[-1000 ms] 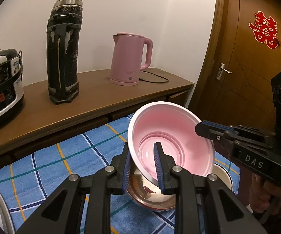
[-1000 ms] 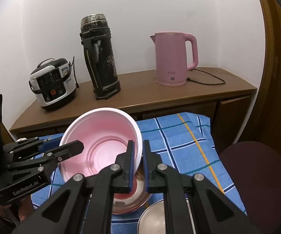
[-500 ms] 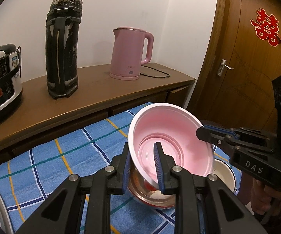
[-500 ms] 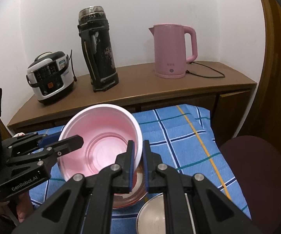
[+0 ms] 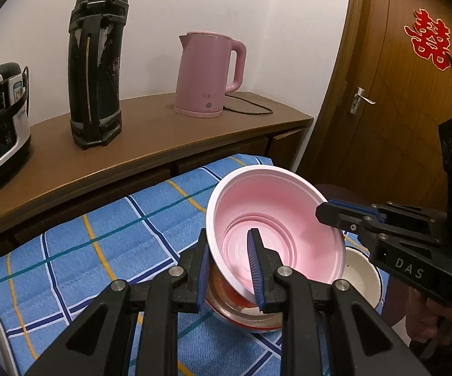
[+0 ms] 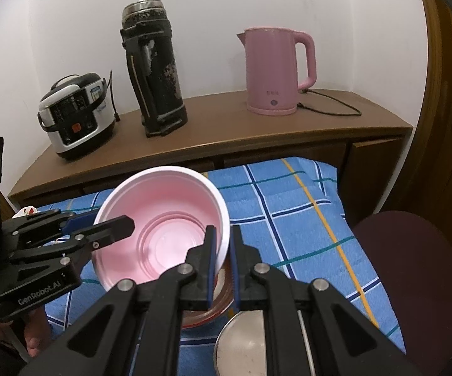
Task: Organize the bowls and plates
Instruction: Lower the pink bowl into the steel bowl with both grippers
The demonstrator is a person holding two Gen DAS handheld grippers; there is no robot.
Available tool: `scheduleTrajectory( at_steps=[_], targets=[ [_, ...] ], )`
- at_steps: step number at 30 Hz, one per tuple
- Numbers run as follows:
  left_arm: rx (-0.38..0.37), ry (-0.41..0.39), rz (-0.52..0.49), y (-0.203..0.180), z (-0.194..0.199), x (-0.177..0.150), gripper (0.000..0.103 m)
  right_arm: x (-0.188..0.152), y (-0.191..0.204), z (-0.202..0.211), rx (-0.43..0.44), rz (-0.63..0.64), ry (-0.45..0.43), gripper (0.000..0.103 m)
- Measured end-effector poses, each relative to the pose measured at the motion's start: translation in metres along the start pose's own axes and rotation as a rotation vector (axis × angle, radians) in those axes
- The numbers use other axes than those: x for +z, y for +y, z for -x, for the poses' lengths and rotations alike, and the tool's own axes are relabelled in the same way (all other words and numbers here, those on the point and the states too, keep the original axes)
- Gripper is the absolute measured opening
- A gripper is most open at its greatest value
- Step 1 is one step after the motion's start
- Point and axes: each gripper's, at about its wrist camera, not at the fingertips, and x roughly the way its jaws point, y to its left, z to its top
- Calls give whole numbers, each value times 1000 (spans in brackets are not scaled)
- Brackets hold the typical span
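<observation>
Wall: plain white wall [image 5: 150, 25] ahead of me.
Sideboard: brown wooden sideboard [image 6: 257, 128] against it.
Door: wooden door [image 5: 398, 100] on my right, red paper ornament [image 5: 429, 39], metal handle [image 5: 362, 98].
Seat: dark maroon chair seat [image 6: 414, 269].

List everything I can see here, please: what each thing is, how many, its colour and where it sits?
pink bowl: one, pink inside with a white rim, held tilted over another bowl by both grippers
lower bowl: one, metal inside, red outside, on the cloth under the pink bowl
white bowl: one, beside them
checked cloth: one, blue
kettle: one, pink, on the sideboard
flask: one, black, on the sideboard
rice cooker: one, black and white, sideboard end
sideboard: one, brown
door: one, brown, red ornament
left gripper: black, shut on the pink bowl's rim
right gripper: black, shut on the opposite rim
</observation>
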Motion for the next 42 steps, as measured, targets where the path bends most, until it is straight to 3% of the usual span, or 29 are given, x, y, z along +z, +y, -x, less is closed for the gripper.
scheduleTrajectory(
  at_steps=[42],
  targets=[
    [22, 111, -27, -6, -19, -10, 25, -11, -1, -26, -28, 14, 125, 11]
  ],
)
